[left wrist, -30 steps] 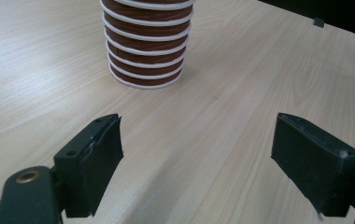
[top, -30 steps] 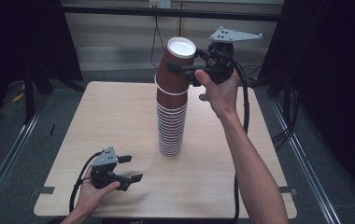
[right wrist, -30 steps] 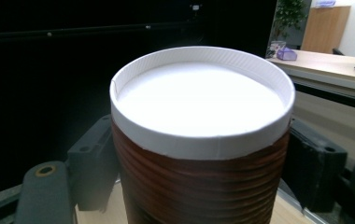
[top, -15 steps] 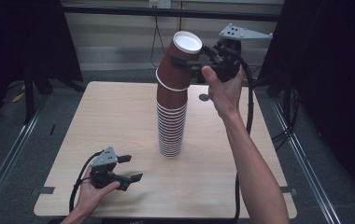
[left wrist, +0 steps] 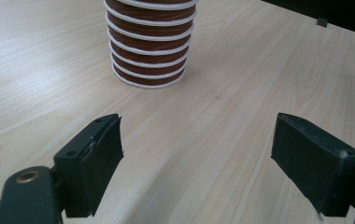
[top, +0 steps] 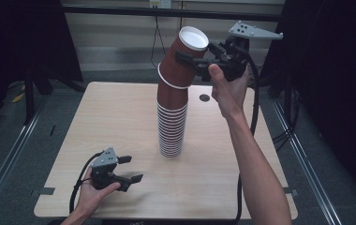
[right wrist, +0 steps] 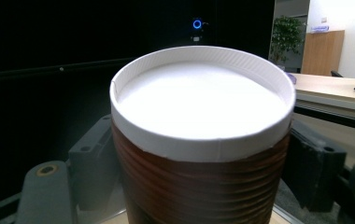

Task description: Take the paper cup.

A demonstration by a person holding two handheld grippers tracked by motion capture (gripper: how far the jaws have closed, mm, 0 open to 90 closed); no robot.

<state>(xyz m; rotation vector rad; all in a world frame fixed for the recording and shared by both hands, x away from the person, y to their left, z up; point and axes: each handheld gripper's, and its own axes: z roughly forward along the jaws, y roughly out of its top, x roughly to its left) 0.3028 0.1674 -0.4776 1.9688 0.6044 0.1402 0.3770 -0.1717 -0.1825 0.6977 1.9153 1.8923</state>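
Note:
A tall stack of upside-down brown paper cups point(top: 171, 126) with white rims stands mid-table; its base also shows in the left gripper view point(left wrist: 150, 46). The top cup point(top: 174, 70) is tilted up and to the right, partly drawn off the stack, its white bottom facing the camera. My right gripper point(top: 188, 58) is shut on this cup, coming in from the right; in its own view the cup point(right wrist: 203, 140) sits between both jaws of the right gripper point(right wrist: 199, 172). My left gripper point(top: 135, 168) rests low at the table's front left, open and holding nothing, its jaws point(left wrist: 199, 154) aimed at the stack's base.
The light wooden table point(top: 120, 117) has a small dark round hole point(top: 204, 98) right of the stack. The right forearm point(top: 255, 164) crosses the table's right side. Dark frame posts and floor rails flank the table.
The right gripper has carried the top cup higher and to the right, tilting it further off the stack. The left gripper has stayed where it was.

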